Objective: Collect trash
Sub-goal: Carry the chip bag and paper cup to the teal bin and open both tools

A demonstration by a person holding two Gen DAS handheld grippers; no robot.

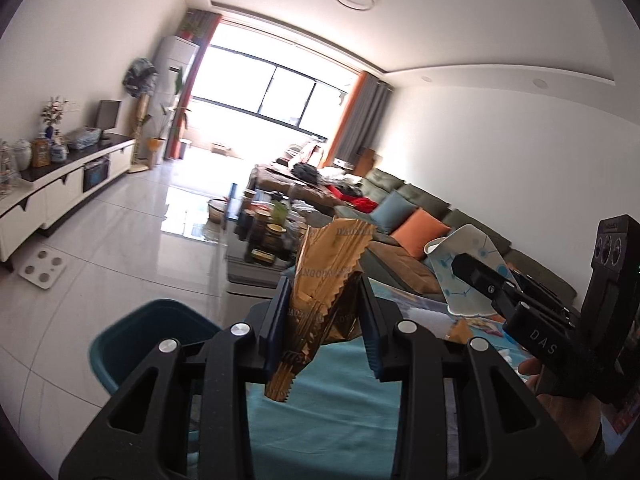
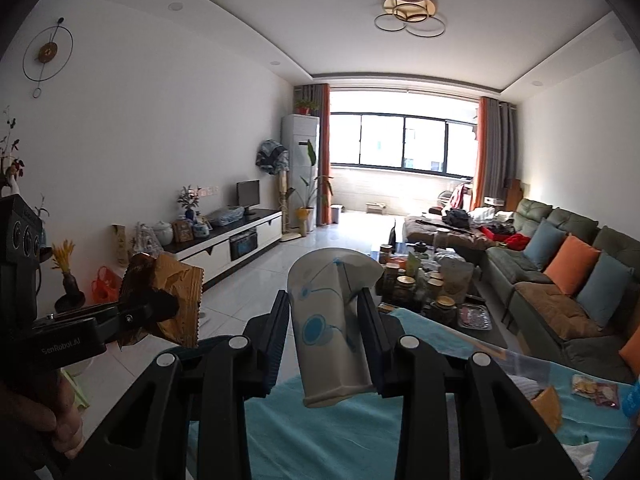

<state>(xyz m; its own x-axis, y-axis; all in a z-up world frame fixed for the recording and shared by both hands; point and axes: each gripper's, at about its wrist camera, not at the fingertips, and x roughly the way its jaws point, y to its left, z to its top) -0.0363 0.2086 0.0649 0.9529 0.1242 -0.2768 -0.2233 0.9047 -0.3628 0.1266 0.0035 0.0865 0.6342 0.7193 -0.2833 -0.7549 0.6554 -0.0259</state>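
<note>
We hold two pieces of trash aloft over the teal-covered table [image 2: 340, 432]. Our left gripper [image 1: 326, 320] is closed on a gold wrapper [image 1: 320, 300]; our right gripper [image 2: 328, 336] is clamped on a crushed paper cup [image 2: 332, 320]. The teal bin [image 1: 152, 336] sits below left. Risk: the thin wrapper could slip free, or the cup could miss the bin if released over the table edge

Teal-covered table [image 2: 340, 432] (right end): snack packet [image 2: 596, 394], brown wrapper [image 2: 549, 402], white tissue [image 2: 582, 456].
</note>
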